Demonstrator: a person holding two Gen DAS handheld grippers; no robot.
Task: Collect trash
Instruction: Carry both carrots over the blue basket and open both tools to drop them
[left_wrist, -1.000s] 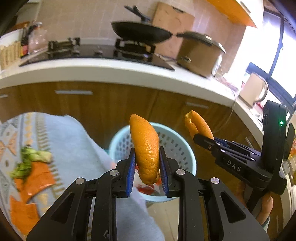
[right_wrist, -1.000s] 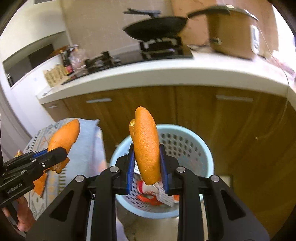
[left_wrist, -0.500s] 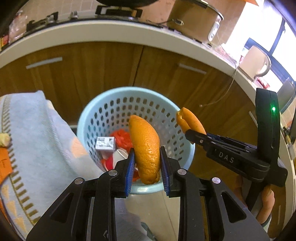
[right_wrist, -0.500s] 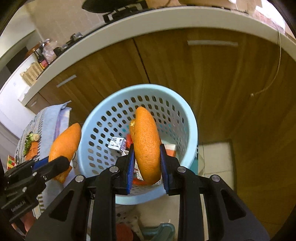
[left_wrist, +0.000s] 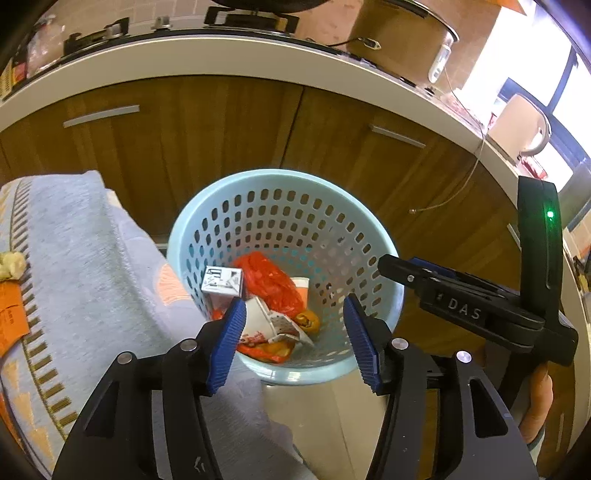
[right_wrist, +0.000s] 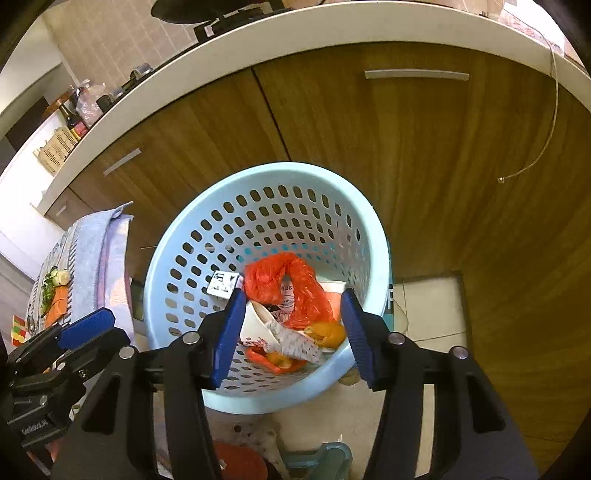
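Note:
A light blue perforated trash basket (left_wrist: 207, 210) (right_wrist: 177, 240) stands on the floor in front of wooden cabinets. Inside lie a red plastic bag (left_wrist: 269, 280) (right_wrist: 288, 284), a small white carton (left_wrist: 221, 280), a torn paper cup (right_wrist: 258, 321) and orange peel pieces (left_wrist: 308, 321) (right_wrist: 327, 332). My left gripper (left_wrist: 291, 339) is open and empty above the basket's near rim. My right gripper (right_wrist: 291, 332) is open and empty above the basket too. Each gripper shows in the other's view, the right one (left_wrist: 391, 264) and the left one (right_wrist: 85, 326).
A table with a light blue cloth (left_wrist: 85, 266) stands left of the basket, with vegetable scraps and orange paper (right_wrist: 55, 299) on it. Wooden cabinet doors (right_wrist: 406, 155) and a white countertop (left_wrist: 221, 51) rise behind. More items lie on the floor below (right_wrist: 240, 461).
Both grippers held orange peels over the basket; both have opened and the peels have dropped into the basket. Both views have tilted down toward the basket.

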